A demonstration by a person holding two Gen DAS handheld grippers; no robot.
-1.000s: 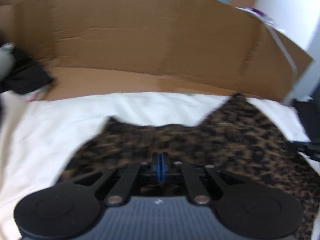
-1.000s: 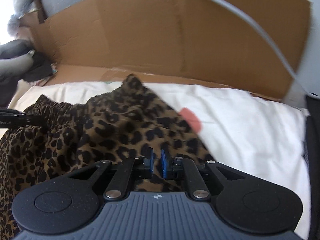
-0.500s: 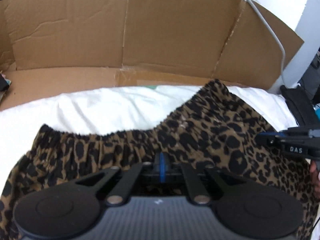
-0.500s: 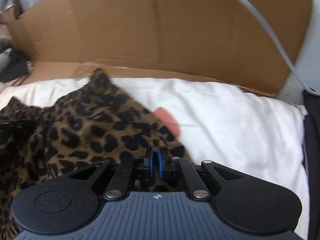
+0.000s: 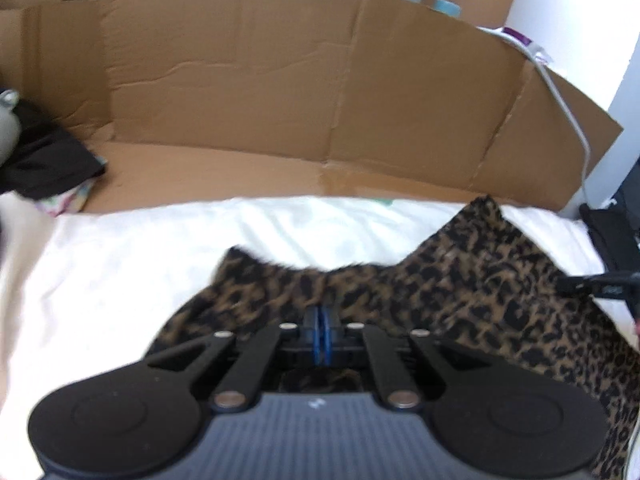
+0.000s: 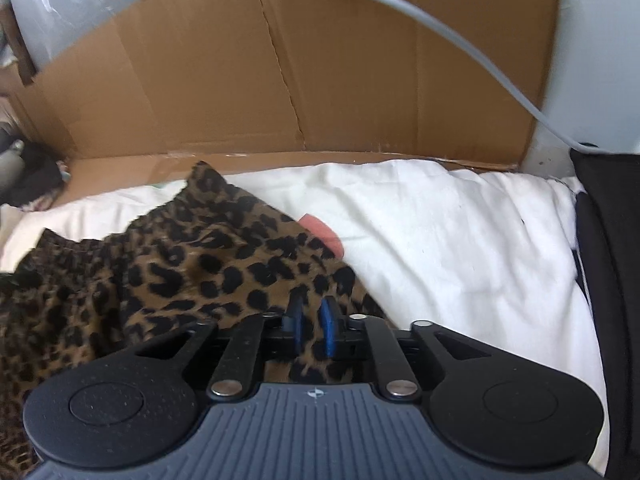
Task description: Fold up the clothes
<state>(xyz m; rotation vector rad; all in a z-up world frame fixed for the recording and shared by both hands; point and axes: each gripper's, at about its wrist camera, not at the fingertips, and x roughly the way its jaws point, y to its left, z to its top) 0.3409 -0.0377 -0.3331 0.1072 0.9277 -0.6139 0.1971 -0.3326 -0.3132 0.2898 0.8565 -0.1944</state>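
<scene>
The leopard-print garment [image 5: 472, 292] lies rumpled crosswise on the white sheet [image 5: 120, 280], left gripper [image 5: 321, 322] clamping it, right gripper [image 6: 311, 320] opening around it.

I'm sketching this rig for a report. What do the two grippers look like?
Both match: the left gripper and right gripper have blue pads on black linkage bars with silver pivots, two round black discs, and a ribbed grey body bearing a small white mark.

- Bare white sheet [image 6: 440, 240] lies open right of the leopard-print garment [image 6: 180, 264].
- A cardboard wall [image 5: 280, 80] closes the far edge.
- A grey cable [image 6: 460, 40] hangs across it.
- Dark clothes [image 5: 44, 160] crowd the far-left corner.
</scene>
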